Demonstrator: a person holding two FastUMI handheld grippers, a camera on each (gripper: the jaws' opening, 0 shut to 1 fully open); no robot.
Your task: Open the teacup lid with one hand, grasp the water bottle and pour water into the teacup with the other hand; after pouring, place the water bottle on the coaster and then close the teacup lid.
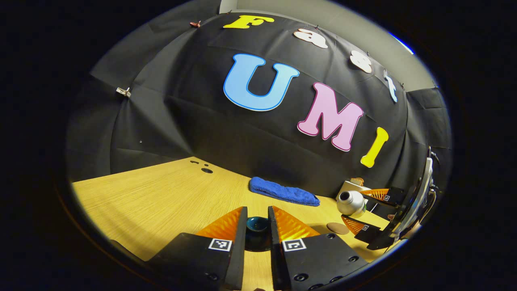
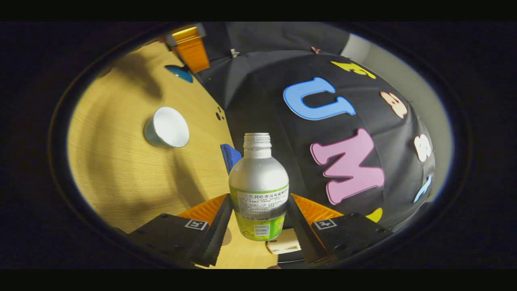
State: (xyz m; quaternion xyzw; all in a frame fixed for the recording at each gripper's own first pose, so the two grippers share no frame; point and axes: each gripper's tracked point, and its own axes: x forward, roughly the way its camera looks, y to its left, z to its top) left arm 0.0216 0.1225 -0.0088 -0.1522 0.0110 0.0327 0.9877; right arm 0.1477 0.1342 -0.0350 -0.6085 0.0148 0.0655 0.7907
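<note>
Left gripper view: left gripper point(image 1: 258, 232) pinched the dark teal teacup lid point(image 1: 257, 224) between its fingers, above the wooden table point(image 1: 161, 198). Farther right the right gripper point(image 1: 369, 212) held the water bottle point(image 1: 350, 202), mouth tipped toward the camera; coaster point(image 1: 337, 228) lay just beside.

Right gripper view: fingers pressed on the bottle's sides — long axis along the fingers, open neck pointing away. Teacup point(image 2: 167, 127) sat open on the table, well apart. Judgement: bring the mouth over the cup before tipping further — pour slowly.

left gripper point(image 1: 257, 230) low, fingers close around the dark teacup lid point(image 1: 257, 227), maybe squeezing it, right gripper point(image 2: 258, 220) pinching the water bottle point(image 2: 259, 186) on both sides
</note>
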